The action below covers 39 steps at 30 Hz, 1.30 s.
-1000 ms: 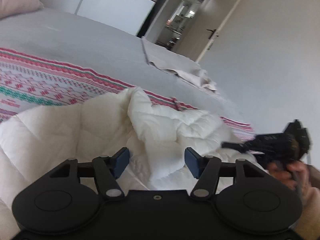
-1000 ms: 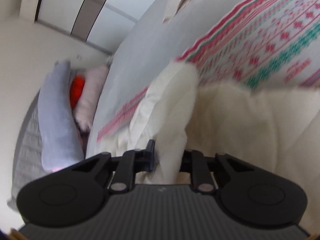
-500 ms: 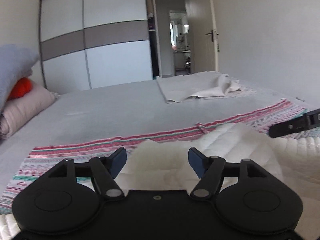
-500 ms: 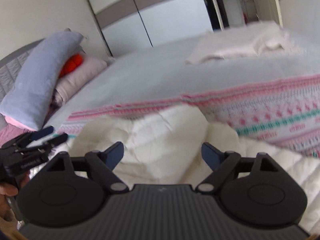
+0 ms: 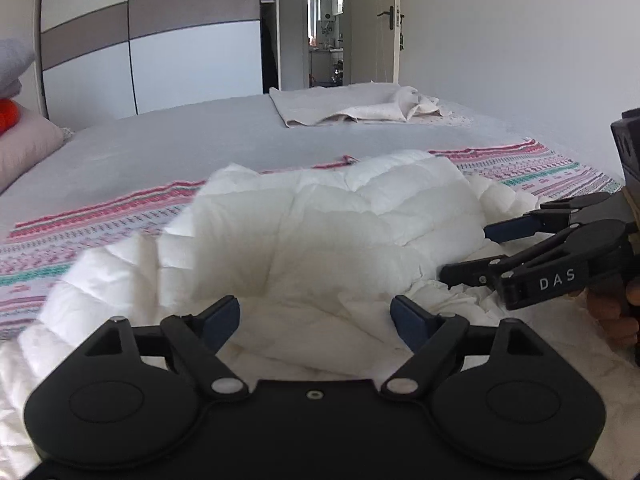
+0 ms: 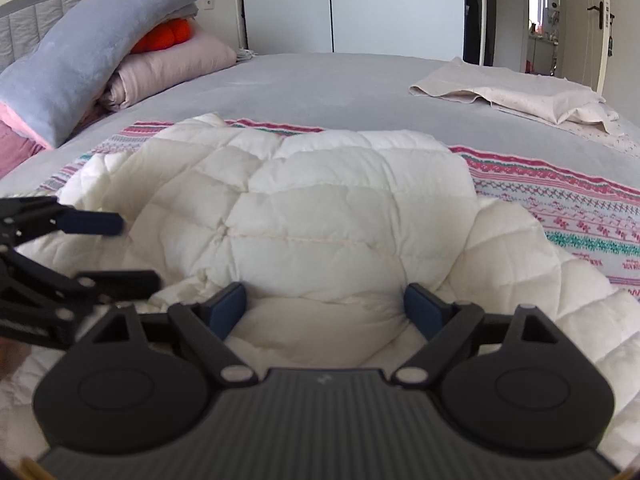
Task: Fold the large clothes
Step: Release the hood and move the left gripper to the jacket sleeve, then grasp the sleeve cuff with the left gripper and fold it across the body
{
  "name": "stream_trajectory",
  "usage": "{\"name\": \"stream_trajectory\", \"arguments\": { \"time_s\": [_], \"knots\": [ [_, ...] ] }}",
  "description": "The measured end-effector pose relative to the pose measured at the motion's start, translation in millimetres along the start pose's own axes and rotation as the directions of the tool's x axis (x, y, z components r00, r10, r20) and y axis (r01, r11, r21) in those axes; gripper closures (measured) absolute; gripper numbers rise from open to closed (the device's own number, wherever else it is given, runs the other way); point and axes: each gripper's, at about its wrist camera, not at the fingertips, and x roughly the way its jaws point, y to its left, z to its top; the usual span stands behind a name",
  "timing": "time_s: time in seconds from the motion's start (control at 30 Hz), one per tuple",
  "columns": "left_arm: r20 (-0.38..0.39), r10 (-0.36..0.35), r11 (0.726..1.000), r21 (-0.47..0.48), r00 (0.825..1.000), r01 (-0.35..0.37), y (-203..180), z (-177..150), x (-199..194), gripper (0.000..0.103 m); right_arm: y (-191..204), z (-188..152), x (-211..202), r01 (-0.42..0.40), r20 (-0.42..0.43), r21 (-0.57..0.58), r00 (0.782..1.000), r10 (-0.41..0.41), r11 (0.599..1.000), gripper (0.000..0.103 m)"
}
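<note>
Both grippers level and low over the bed [image 6: 320, 80] here, pointing toward the far wardrobe [image 5: 180, 52]. The left gripper [image 5: 316, 314] hangs just above the white quilted garment [image 6: 312, 208], its blue-padded fingers [image 5: 224, 314] spread wide with nothing between them, jaws fully released. Puffy fabric fills the gap beyond the tips, but neither pad presses into it.

The right gripper [image 6: 326, 308] has the same posture: held flat, jaws parted wide, pads [image 6: 420, 310] on either side of a soft fold without pinching it. Seen from the left wrist, it comes in from the right edge [image 5: 500, 248], turned side-on, and the person's right hand [image 5: 616, 308] is wrapped round its handle. From the right wrist, the left gripper enters at the left edge [image 6: 104, 248], slightly blurred, also splayed apart.

The garment sits bunched in the near middle of the bed, a thick folded slab on top with looser quilting spilling right and left. It lies on a patterned blanket [image 6: 560, 204] with pink and green bands, spread across the grey sheet. Far right, a beige cloth [image 5: 360, 110] lies crumpled, well apart. Far left, pillows [image 6: 100, 48] are stacked against the headboard, something orange [image 6: 168, 34] wedged between them. An open doorway [image 5: 326, 36] shows beyond.
</note>
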Motion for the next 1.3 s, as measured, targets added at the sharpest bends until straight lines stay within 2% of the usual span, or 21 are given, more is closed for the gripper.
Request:
{"name": "stream_trajectory", "arguments": {
  "time_s": [0.13, 0.23, 0.3, 0.4, 0.47, 0.53, 0.6, 0.67, 0.7, 0.77, 0.8, 0.83, 0.87, 0.9, 0.93, 0.97, 1.03, 1.1, 1.17, 1.2, 1.3],
  "knots": [
    [0.047, 0.174, 0.983, -0.07, 0.984, -0.171, 51, -7, -67, 0.014, -5, 4, -20, -0.023, -0.011, 0.045, 1.0, 0.024, 0.999, 0.015],
    [-0.001, 0.35, 0.906, -0.254, 0.937, -0.339, 113, -23, -117, 0.013, -2, 3, -35, -0.017, -0.02, 0.041, 1.0, 0.018, 0.999, 0.014],
    [-0.063, 0.449, 0.806, -0.4, 0.891, -0.435, 154, -40, -148, 0.013, 3, 3, -43, -0.004, -0.024, 0.038, 1.0, 0.005, 0.999, 0.014],
    [-0.197, 0.563, 0.614, -0.55, 0.803, -0.566, 205, -69, -182, 0.014, 11, 4, -53, -0.003, -0.035, 0.053, 0.999, 0.005, 0.999, 0.014],
    [-0.262, 0.612, 0.486, -0.62, 0.746, -0.616, 235, -91, -200, 0.014, 18, 5, -58, -0.005, -0.039, 0.057, 0.999, 0.007, 0.998, 0.014],
    [-0.31, 0.632, 0.376, -0.679, 0.71, -0.631, 262, -114, -211, 0.014, 26, 9, -62, 0.0, -0.039, 0.044, 0.999, 0.002, 0.999, 0.014],
    [-0.344, 0.626, 0.288, -0.731, 0.7, -0.618, 284, -134, -213, 0.016, 37, 13, -65, 0.009, -0.034, 0.018, 0.999, -0.008, 1.0, 0.014],
    [-0.342, 0.602, 0.231, -0.791, 0.722, -0.567, 306, -154, -213, 0.02, 48, 20, -66, 0.02, -0.02, -0.015, 1.0, -0.02, 1.0, 0.014],
    [-0.324, 0.613, 0.216, -0.809, 0.721, -0.546, 313, -159, -213, 0.025, 53, 23, -65, 0.023, -0.009, -0.027, 1.0, -0.024, 0.999, 0.014],
    [-0.289, 0.642, 0.217, -0.82, 0.711, -0.529, 319, -162, -211, 0.044, 63, 31, -60, 0.024, 0.012, -0.041, 1.0, -0.024, 0.999, 0.014],
    [-0.271, 0.641, 0.222, -0.83, 0.718, -0.511, 323, -162, -209, 0.065, 67, 36, -56, 0.02, 0.021, -0.04, 1.0, -0.019, 0.999, 0.014],
    [-0.258, 0.622, 0.223, -0.847, 0.74, -0.483, 328, -162, -207, 0.083, 72, 40, -51, 0.013, 0.03, -0.034, 0.999, -0.012, 0.999, 0.014],
    [-0.251, 0.613, 0.22, -0.857, 0.75, -0.466, 330, -161, -204, 0.091, 77, 44, -43, 0.001, 0.035, -0.024, 0.999, 0.0, 1.0, 0.014],
    [-0.239, 0.625, 0.22, -0.86, 0.743, -0.461, 327, -160, -205, 0.095, 82, 47, -35, -0.012, 0.036, -0.015, 0.999, 0.012, 1.0, 0.014],
    [-0.213, 0.659, 0.223, -0.86, 0.721, -0.458, 319, -157, -211, 0.096, 87, 50, -24, -0.024, 0.036, -0.003, 0.999, 0.024, 1.0, 0.014],
    [-0.183, 0.702, 0.224, -0.861, 0.689, -0.457, 308, -156, -220, 0.097, 94, 51, -14, -0.029, 0.034, 0.002, 0.999, 0.029, 1.0, 0.015],
    [-0.133, 0.788, 0.194, -0.873, 0.601, -0.448, 285, -158, -241, 0.097, 105, 53, 4, -0.026, 0.021, -0.001, 0.999, 0.026, 1.0, 0.016],
    [-0.133, 0.826, 0.169, -0.869, 0.548, -0.465, 267, -165, -253, 0.097, 113, 50, 24, -0.015, -0.003, -0.002, 1.0, 0.015, 1.0, 0.016],
    [-0.171, 0.832, 0.153, -0.843, 0.527, -0.516, 260, -175, -251, 0.097, 117, 43, 47, 0.012, -0.068, -0.003, 0.998, -0.012, 1.0, 0.017],
    [-0.194, 0.827, 0.146, -0.832, 0.527, -0.536, 261, -182, -247, 0.097, 118, 36, 60, 0.045, -0.106, -0.017, 0.993, -0.046, 0.999, 0.017],
    [-0.24, 0.789, 0.095, -0.862, 0.565, -0.498, 274, -206, -240, 0.097, 127, 22, 65, 0.095, -0.054, -0.09, 0.994, -0.1, 0.991, 0.014]
  ]
}}
